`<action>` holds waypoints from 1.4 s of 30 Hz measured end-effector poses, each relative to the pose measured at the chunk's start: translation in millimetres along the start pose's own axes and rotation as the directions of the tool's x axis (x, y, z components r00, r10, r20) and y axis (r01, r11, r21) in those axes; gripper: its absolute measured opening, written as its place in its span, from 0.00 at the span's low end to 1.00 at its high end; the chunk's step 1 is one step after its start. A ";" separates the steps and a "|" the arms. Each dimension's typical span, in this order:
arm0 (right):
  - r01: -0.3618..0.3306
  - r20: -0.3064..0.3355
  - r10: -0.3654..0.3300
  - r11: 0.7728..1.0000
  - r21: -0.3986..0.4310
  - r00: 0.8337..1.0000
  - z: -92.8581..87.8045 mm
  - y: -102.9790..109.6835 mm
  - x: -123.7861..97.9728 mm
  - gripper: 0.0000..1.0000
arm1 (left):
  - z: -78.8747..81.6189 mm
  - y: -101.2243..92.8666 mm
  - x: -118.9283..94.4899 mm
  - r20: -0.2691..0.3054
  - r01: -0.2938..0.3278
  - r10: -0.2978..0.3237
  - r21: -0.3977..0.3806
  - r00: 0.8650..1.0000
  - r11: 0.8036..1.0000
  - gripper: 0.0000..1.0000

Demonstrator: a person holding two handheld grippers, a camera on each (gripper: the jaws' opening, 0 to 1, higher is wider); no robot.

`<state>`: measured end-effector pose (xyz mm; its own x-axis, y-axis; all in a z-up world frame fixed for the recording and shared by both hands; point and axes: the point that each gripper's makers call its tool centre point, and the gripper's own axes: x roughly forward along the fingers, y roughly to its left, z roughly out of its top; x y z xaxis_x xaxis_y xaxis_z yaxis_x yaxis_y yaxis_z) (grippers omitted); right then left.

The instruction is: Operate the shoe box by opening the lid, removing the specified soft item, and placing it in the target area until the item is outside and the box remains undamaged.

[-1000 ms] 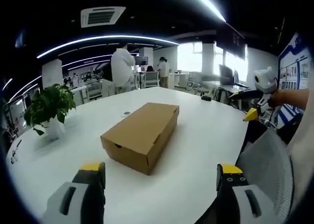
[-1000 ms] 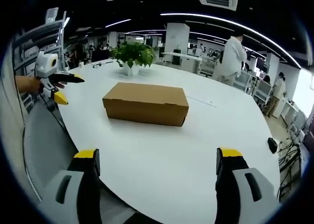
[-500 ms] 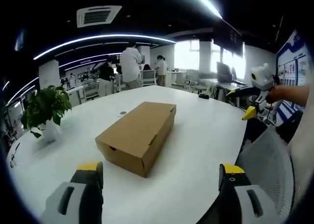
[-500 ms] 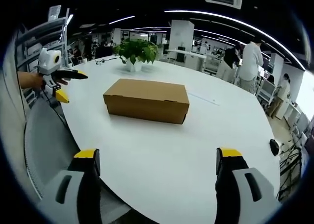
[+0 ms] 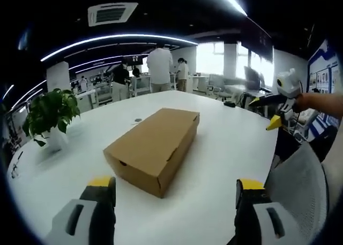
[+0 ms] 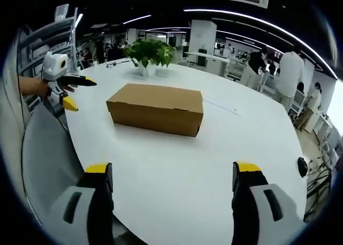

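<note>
In the left gripper view, the left gripper (image 5: 174, 194) hovered nearest with jaws spread wide, holding nothing. Likewise spread and empty was the right gripper (image 6: 171, 180) in the right gripper view. Beyond both, the shoe box (image 5: 153, 148) sat closed on the white table (image 5: 225, 143). Farther left stood a potted plant (image 5: 50, 116); people stood far behind.
</note>
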<state>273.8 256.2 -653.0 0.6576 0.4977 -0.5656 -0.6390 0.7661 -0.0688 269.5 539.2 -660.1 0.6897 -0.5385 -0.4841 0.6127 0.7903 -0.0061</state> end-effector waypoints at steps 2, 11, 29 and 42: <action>-0.008 0.007 0.008 1.000 -0.003 1.000 1.6 -2.3 4.8 0.83 | -2.7 -0.2 3.0 -0.011 -0.005 0.005 0.001 1.000 1.000 0.92; -0.064 0.019 0.065 0.997 -0.042 0.998 7.0 -18.6 43.9 0.76 | -16.1 5.7 23.2 -0.053 -0.050 0.049 -0.033 0.997 0.998 0.81; -0.227 0.006 0.231 0.963 -0.144 0.973 27.4 -34.0 129.2 0.70 | -23.4 29.4 58.7 -0.074 -0.163 0.157 -0.080 0.985 0.983 0.74; -0.299 0.010 0.304 0.941 -0.157 0.952 44.0 -44.7 175.2 0.57 | -19.2 39.0 76.7 -0.080 -0.218 0.211 -0.099 0.974 0.971 0.64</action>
<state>435.1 327.1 -712.9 0.4359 0.7115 -0.5511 -0.8607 0.5086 -0.0243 338.9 534.4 -714.2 0.7702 -0.3344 -0.5431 0.4060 0.9138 0.0131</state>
